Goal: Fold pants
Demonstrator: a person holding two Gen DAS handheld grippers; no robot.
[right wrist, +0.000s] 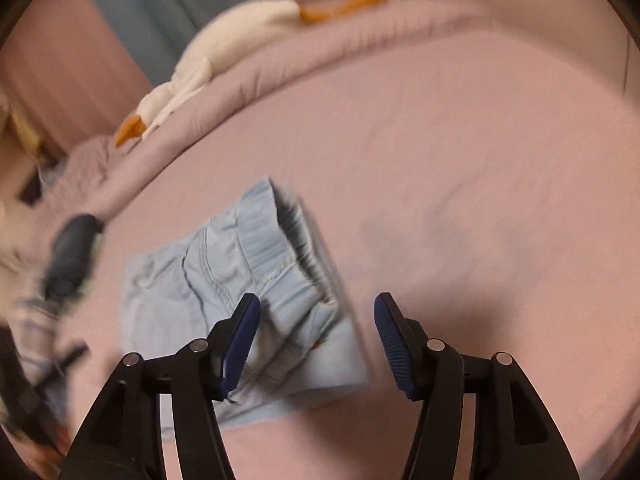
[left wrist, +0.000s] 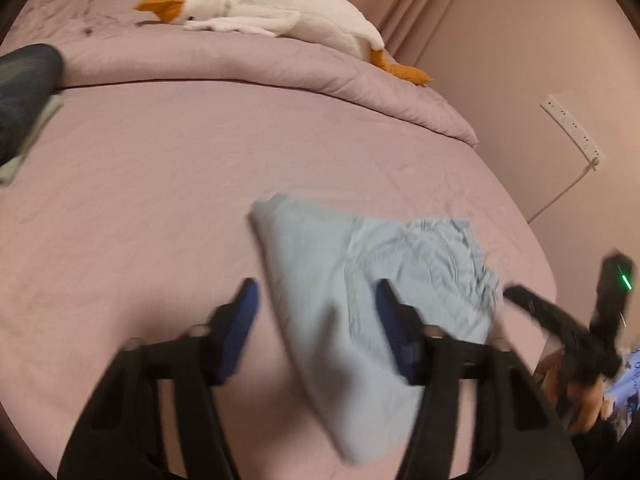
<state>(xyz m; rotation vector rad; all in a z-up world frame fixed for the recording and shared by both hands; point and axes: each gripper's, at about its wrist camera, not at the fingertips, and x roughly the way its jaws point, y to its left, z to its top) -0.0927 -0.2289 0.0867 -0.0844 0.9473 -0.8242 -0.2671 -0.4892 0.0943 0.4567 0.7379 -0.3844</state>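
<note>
Left wrist view showed the left gripper [left wrist: 316,300] spread wide with nothing between its blue pads, hovering over the folded light-blue pants [left wrist: 360,280], which lay on the pink bed sheet [left wrist: 160,200] toward its right edge. Right wrist view showed the right gripper [right wrist: 316,312] equally wide and empty above the pants [right wrist: 224,280]. A plush goose [left wrist: 272,12] rested on the rolled duvet [left wrist: 240,60] along the far edge.

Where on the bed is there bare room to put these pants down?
Bare sheet lies left of the pants, up to the rolled duvet; in the right view, more lies right of them. Crowded: the duvet with the goose toy, and the dark bundle at far left.
</note>
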